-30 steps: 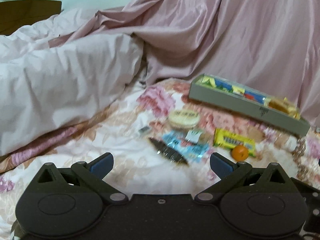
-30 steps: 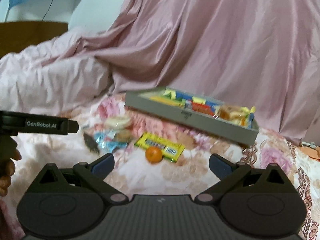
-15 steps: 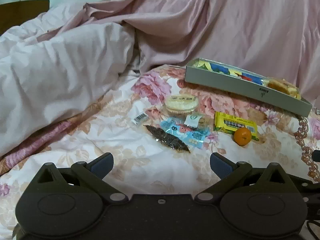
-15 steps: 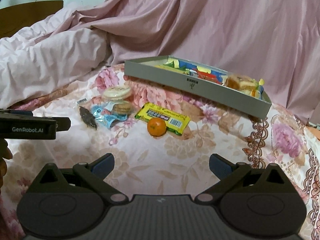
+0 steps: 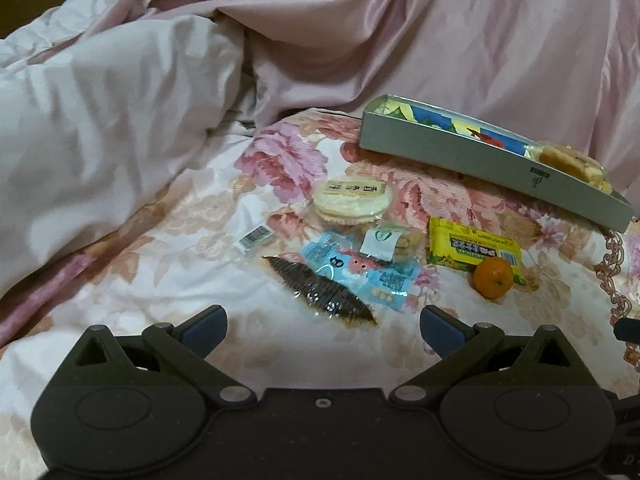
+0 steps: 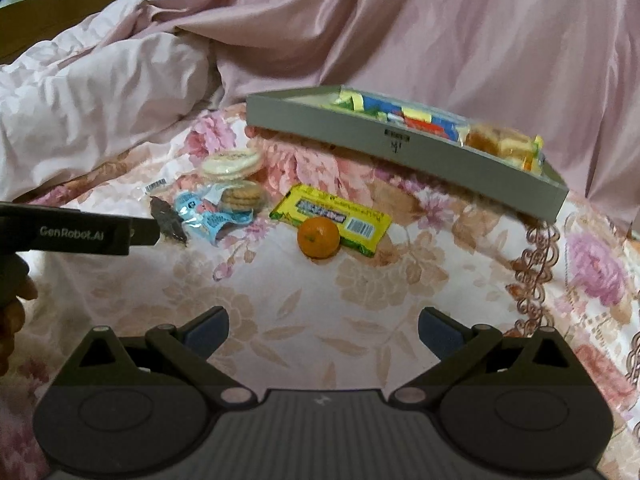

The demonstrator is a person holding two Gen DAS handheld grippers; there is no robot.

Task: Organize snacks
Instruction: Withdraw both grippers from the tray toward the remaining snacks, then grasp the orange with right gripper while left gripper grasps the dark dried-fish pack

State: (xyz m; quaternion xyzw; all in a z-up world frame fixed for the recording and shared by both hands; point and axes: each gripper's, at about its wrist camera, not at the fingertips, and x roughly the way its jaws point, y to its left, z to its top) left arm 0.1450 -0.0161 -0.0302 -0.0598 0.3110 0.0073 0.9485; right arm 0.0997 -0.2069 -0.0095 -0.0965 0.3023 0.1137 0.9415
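Observation:
Loose snacks lie on a floral bedspread: a dark ridged snack in clear wrap [image 5: 320,290], a blue packet [image 5: 360,270], round rice crackers [image 5: 352,200], a wrapped cookie [image 6: 242,196], a yellow packet [image 5: 474,248] and a small orange [image 5: 493,277]. A grey tray [image 5: 480,162] behind them holds several snacks. My left gripper [image 5: 322,326] is open and empty, just short of the dark snack. My right gripper [image 6: 323,326] is open and empty, short of the orange [image 6: 319,237] and yellow packet [image 6: 332,216]. The tray [image 6: 400,150] shows behind.
A pink quilt [image 5: 100,128] is heaped at the left and a pink satin sheet [image 5: 440,32] rises behind the tray. The left gripper's body [image 6: 76,234] reaches in from the left edge of the right wrist view, over the dark snack.
Both grippers have moved forward and down toward the snacks, which now look larger and nearer. Both stay open.

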